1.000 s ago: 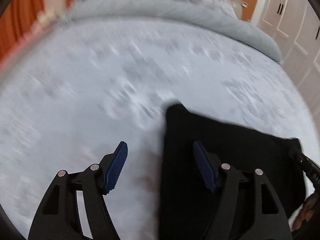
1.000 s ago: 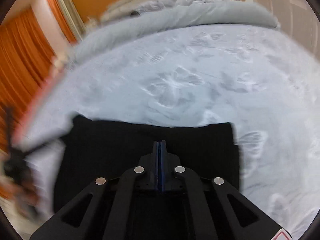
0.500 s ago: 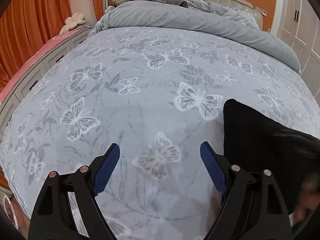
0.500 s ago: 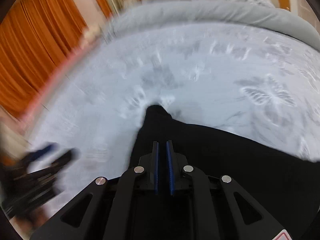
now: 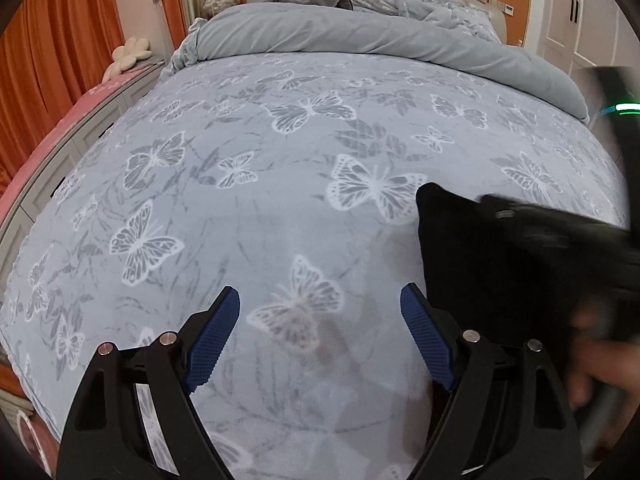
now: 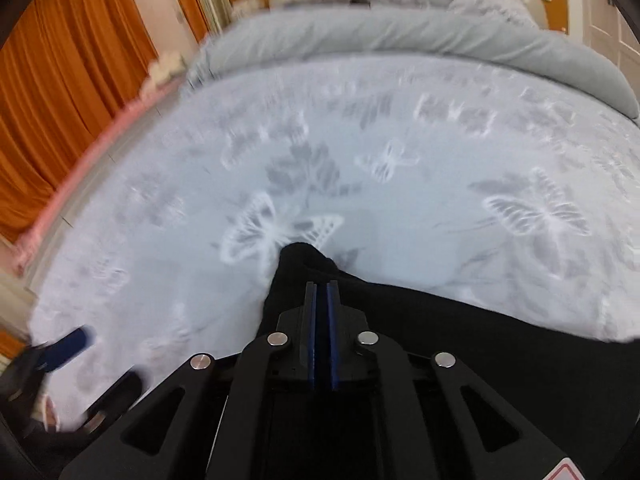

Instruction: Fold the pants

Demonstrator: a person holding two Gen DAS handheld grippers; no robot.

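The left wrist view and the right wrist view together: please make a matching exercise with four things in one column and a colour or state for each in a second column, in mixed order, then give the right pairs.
Things:
1. left gripper
2. right gripper
3. pants
4. curtain

Colour or state:
A. orange, hanging beside the bed
B. fingers wide apart, holding nothing
C. black, lying on the butterfly bedspread
D. fingers nearly together above the black cloth

Pairs: 1-B, 2-D, 3-C, 4-A
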